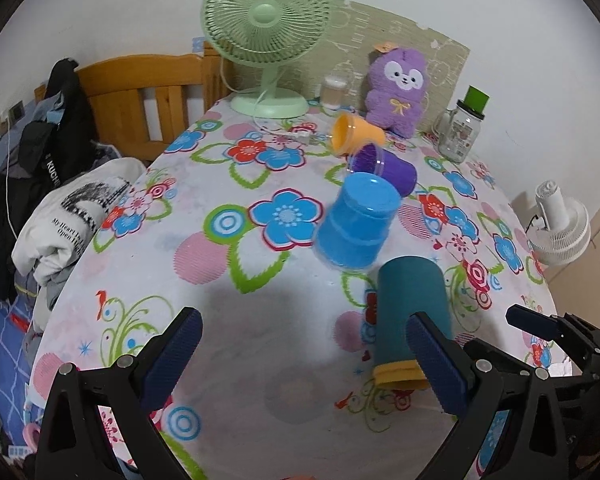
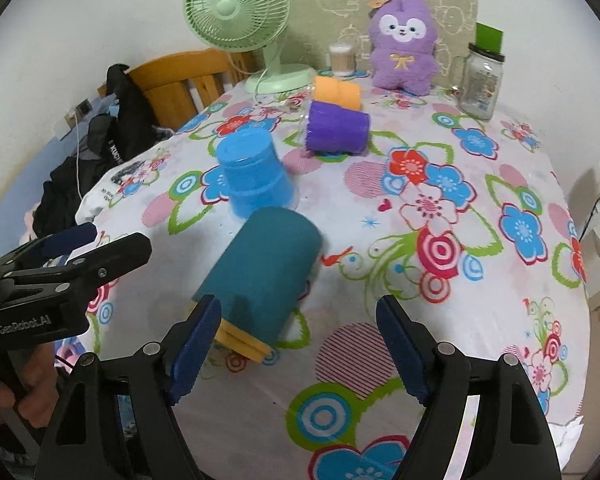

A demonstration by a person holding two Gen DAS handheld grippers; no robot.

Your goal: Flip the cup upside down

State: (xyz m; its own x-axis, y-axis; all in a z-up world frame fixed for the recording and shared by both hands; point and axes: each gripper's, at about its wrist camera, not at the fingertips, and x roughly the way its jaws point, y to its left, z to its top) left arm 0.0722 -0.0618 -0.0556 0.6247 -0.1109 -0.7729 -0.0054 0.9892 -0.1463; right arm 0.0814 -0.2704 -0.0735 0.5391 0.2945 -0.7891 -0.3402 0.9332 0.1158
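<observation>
Both my jaws are spread wide, nothing held. The teal cup [image 2: 260, 272] lies on its side on the worktop [image 2: 440, 300], yellow rim toward me, closed base pointing away at about 1 o'clock in the right wrist view. From my right gripper [image 2: 296, 344] it sits at 11 o'clock, just ahead, with the left finger [image 2: 196, 352] overlapping the rim in view; contact I cannot tell. From my left gripper [image 1: 304, 360] it is at 2 o'clock, beside the right finger [image 1: 436, 364]. Long axis runs roughly along my reach, so the jaws straddle it sideways. Right looks nearer, my guess. Blue cup [image 2: 254, 176] already stands inverted just beyond; purple cup [image 2: 338, 128] and orange cup [image 2: 338, 92] lie tipped further back.
</observation>
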